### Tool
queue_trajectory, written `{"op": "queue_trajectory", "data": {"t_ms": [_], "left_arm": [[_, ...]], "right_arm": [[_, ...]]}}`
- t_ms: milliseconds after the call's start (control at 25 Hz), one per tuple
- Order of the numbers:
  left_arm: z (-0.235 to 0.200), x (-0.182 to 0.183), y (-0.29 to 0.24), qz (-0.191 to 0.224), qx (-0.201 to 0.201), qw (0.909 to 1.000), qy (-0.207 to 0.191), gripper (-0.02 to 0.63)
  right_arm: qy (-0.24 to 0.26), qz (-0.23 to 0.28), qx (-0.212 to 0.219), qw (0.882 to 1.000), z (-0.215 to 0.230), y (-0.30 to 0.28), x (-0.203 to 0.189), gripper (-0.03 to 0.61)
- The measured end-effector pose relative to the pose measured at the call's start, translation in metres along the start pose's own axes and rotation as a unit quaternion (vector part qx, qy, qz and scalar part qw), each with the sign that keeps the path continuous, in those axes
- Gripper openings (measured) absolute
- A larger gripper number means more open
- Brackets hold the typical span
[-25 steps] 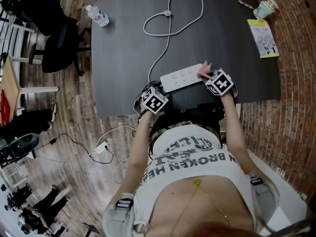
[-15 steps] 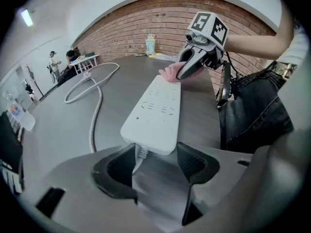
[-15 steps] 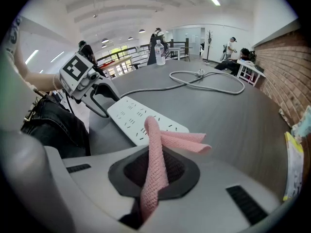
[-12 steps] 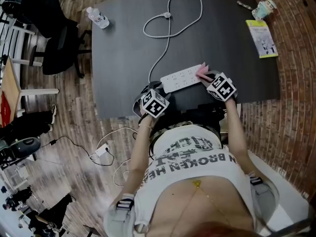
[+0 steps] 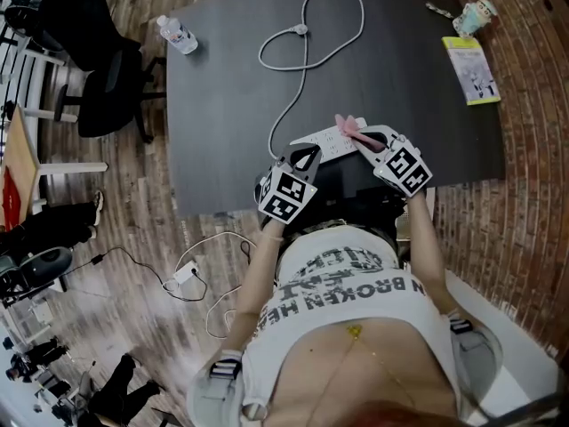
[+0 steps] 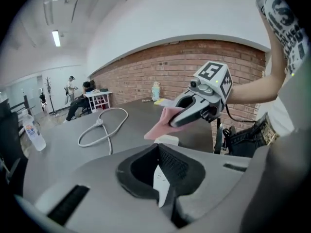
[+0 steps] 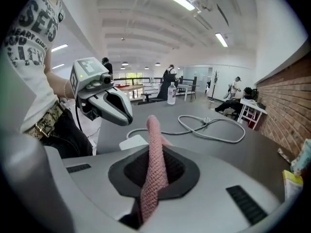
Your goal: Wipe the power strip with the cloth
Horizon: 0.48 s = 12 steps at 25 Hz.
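**Head view with both gripper views: wiping of a power strip.**

The left gripper [image 5: 302, 157] has just been closing its jaws. They now stand together and clamp nothing. The near end of the white power strip [image 5: 327, 140] shows just beyond and below their tips.

The right gripper [image 5: 361, 137] has its jaws closed on the pink cloth [image 5: 348, 124]. In the right gripper view, a narrow fold of the cloth rises upright from between the jaws, and its free end stands past their tips.

The power strip lies on the dark surface [image 5: 222, 87], under and between the two pairs of jaws. One end is at the left jaws and the other is beneath the right jaws and the cloth. Whether the cloth touches the strip cannot be told.

The two pairs of jaws point toward each other across the strip, and each gripper shows in the other's view.

The strip's white cable [image 5: 307, 52] runs away from the left jaws and ends in a loop far ahead of both. A water bottle [image 5: 178, 32] lies well off to the left of the left jaws, at the surface's far corner. A yellow booklet [image 5: 472, 69] lies well to the right of the right jaws.
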State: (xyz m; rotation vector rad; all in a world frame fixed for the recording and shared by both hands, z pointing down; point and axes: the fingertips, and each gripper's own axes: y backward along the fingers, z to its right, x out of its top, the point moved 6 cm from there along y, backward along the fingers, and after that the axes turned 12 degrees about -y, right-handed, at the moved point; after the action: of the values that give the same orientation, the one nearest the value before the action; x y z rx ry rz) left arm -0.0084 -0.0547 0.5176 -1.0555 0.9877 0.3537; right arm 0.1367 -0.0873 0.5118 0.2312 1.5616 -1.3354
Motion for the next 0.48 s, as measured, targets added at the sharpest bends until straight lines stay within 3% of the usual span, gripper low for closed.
{"op": "queue_trajectory", "data": {"t_ms": [200, 480], "left_arm": [[-0.012, 0.038, 0.028, 0.067, 0.035, 0.9968, 0.026, 0.008], [-0.016, 0.087, 0.06, 0.144, 0.071, 0.987, 0.013, 0.008]], "right_arm": [[0.003, 0.088, -0.004, 0.996, -0.015, 0.016, 0.037, 0.017], [0.005, 0.223, -0.023, 0.974, -0.034, 0.051, 0.091, 0.015]]}}
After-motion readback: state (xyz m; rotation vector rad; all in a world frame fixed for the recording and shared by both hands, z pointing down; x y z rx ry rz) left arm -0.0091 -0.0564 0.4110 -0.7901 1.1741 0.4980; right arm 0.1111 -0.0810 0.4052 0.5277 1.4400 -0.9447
